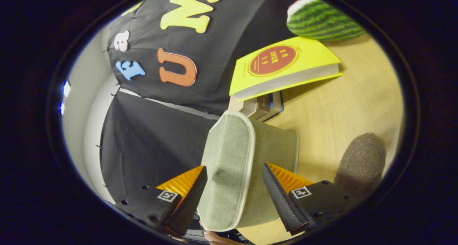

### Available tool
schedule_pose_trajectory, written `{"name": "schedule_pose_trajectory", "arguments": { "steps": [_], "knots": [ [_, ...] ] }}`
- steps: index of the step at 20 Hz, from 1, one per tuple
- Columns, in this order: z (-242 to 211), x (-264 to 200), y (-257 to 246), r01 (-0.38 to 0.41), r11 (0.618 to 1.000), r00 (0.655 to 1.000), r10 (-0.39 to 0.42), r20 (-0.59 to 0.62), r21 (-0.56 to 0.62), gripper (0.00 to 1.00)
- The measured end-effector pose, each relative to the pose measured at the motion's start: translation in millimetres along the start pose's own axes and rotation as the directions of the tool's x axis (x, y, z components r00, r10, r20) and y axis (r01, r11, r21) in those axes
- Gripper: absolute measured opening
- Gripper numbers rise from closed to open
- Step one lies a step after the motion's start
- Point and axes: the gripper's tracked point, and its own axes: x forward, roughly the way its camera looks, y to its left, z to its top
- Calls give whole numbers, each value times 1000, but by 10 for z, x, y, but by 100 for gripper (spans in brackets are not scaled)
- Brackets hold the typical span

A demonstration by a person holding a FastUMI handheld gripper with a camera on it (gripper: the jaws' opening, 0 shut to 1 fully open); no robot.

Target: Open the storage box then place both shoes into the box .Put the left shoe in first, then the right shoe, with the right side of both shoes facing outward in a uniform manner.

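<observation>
hand-held gripper (234, 187): spread open | green shoe (229, 170) between its 2 fingers (left one touching)

Black fingers (282, 198), orange ribbed backs, perhaps square tags.

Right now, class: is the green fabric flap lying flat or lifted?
Lifted. The green fabric flap stands up between the jaws of the gripper, above the wooden table. Whether both jaws press on it, I cannot tell.
</observation>
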Motion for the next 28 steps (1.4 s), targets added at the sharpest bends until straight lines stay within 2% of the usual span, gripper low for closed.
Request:
{"name": "schedule_pose_trajectory", "arguments": {
  "steps": [3,8,13,14,17,23,28],
  "knots": [
    [-8,9,131,-63,998,998,63,-26,-21,94],
    [-83,-13,58,-52,998,996,49,-74,-31,86],
    [-120,-59,16,-26,999,995,22,-102,-45,65],
    [-111,-74,23,-19,998,995,13,-96,-58,64],
    [-93,-115,11,21,996,996,-29,-84,-92,49],
    [-55,-224,158,21,994,998,-26,-49,-110,22],
    [-71,-305,394,67,984,997,-73,-27,-167,10]
  ]
}}
